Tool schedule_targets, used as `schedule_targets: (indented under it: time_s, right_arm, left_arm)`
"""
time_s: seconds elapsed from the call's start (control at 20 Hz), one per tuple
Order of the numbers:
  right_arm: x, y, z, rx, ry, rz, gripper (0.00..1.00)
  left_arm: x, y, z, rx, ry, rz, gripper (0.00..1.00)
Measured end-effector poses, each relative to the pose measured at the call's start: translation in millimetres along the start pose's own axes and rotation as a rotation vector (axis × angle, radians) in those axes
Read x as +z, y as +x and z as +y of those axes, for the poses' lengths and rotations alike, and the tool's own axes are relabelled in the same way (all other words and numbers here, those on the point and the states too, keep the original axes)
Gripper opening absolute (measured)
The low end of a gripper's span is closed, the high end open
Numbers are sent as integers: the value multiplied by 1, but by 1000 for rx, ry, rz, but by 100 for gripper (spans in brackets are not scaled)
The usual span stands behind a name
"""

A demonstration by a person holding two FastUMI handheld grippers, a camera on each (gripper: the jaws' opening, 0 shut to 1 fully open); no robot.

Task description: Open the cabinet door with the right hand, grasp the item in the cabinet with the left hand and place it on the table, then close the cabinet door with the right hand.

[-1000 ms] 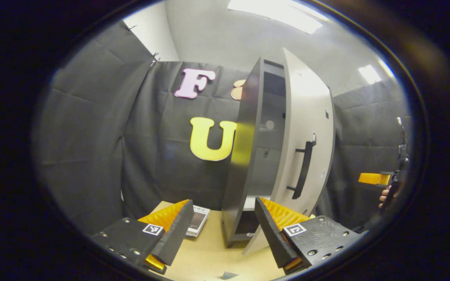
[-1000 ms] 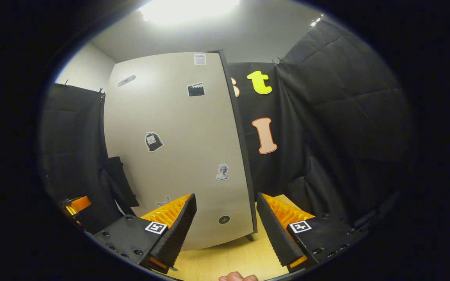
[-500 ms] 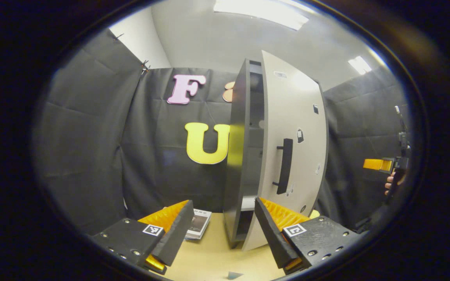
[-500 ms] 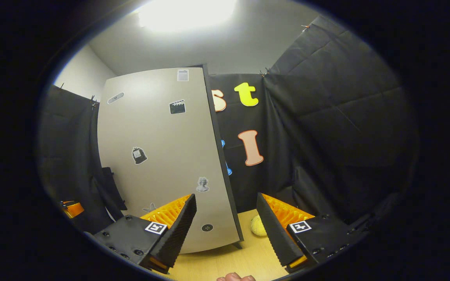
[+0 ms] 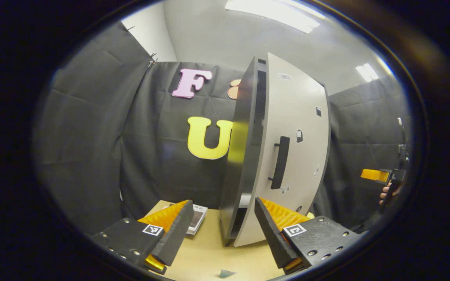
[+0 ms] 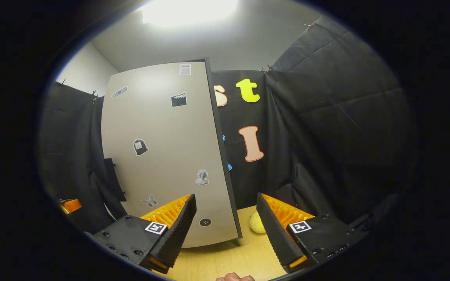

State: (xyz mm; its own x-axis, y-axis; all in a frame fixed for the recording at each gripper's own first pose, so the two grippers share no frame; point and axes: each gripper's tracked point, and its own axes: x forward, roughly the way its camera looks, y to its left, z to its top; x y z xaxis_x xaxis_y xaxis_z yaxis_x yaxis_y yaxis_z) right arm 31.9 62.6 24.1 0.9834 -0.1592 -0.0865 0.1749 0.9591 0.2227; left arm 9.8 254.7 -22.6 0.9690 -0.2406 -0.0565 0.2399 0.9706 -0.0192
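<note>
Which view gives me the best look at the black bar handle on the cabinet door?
The left gripper view: the black bar handle stands out in full against the pale grey cabinet door. The right gripper view catches it edge-on, as a dark shape at the door's left edge.

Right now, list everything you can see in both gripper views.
cabinet: one, dark body, standing on the table.
cabinet door: one, light grey, stickers on its face, slightly ajar.
door handle: one, black, vertical.
booklet: one, flat on the table left of the cabinet.
yellow ball: one, on the table right of the cabinet.
table: one, light wood.
left hand-held gripper: open, empty.
right hand-held gripper: open, empty.
</note>
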Motion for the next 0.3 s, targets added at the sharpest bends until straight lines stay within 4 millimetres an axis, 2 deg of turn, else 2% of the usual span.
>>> schedule_targets:
  time_s: [0.15,0.3]
  right_arm:
    - [2,0,-1,6,-8,-4,98]
    - [0,0,1,27,-2,4,97]
  left_arm:
    - [-4,0,0,-1,-14,9,95]
    - [-5,-2,1,9,-9,9,93]
